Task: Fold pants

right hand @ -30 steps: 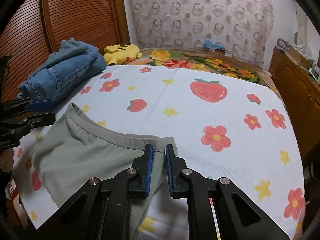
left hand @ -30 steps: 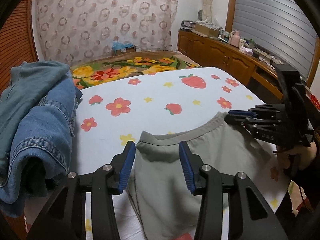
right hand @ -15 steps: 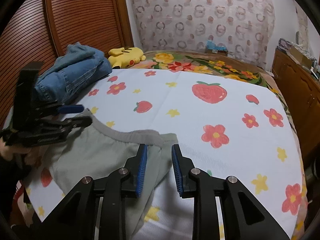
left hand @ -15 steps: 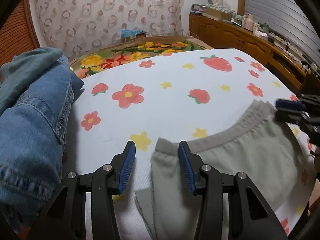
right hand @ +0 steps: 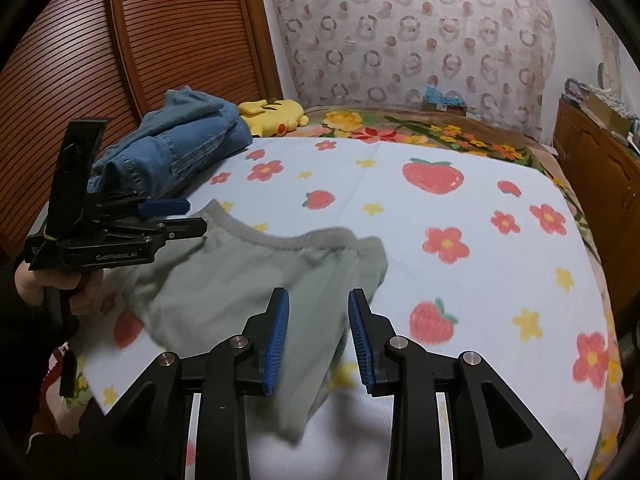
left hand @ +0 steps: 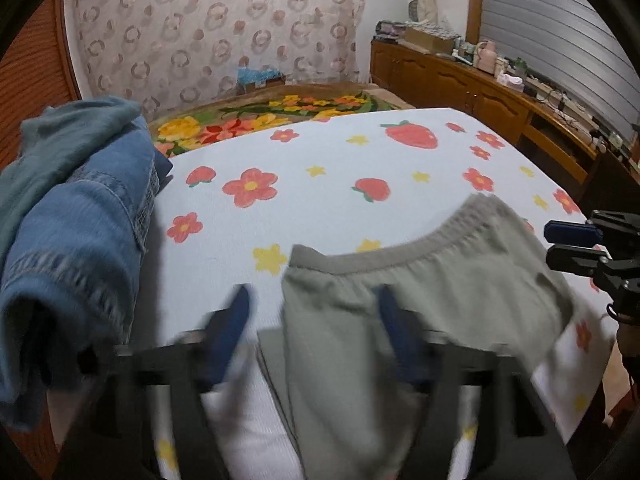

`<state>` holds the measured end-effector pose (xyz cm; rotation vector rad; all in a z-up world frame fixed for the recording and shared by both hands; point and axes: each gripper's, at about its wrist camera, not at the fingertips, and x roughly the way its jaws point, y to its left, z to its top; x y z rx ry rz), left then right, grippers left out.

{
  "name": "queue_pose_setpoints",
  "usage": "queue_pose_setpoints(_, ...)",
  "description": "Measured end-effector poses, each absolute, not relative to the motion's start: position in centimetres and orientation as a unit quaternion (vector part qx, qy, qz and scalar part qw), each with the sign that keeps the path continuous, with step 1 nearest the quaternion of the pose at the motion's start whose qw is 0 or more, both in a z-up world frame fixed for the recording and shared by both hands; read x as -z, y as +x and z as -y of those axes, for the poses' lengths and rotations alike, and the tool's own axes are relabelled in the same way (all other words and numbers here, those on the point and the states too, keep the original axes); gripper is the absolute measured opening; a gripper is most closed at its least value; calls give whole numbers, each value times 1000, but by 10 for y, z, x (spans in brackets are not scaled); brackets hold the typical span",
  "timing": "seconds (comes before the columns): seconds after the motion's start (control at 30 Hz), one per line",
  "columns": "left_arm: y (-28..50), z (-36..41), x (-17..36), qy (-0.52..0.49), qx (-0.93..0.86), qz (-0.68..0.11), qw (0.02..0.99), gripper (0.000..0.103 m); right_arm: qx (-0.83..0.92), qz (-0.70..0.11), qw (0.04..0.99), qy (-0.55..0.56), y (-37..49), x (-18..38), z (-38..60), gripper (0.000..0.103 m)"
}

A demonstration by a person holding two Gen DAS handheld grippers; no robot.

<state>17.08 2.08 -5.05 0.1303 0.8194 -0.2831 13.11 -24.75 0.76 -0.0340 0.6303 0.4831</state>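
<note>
The grey pants lie flat on the bed, just ahead of both tongs. The left tongs are opening wide and the right tongs are opening too, holding nothing, probably to let the cloth settle.

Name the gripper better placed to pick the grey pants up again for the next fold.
Left, probably. The left gripper, jaws opening, straddles the grey pants' waistband corner; the right gripper is opening just off its corner.
</note>
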Motion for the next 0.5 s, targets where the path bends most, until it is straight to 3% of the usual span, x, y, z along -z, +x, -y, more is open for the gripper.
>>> queue_pose_setpoints(0.5,115,-23,55,48,155,-396,904,77,-239,-317,917,-22,92,7,256,33)
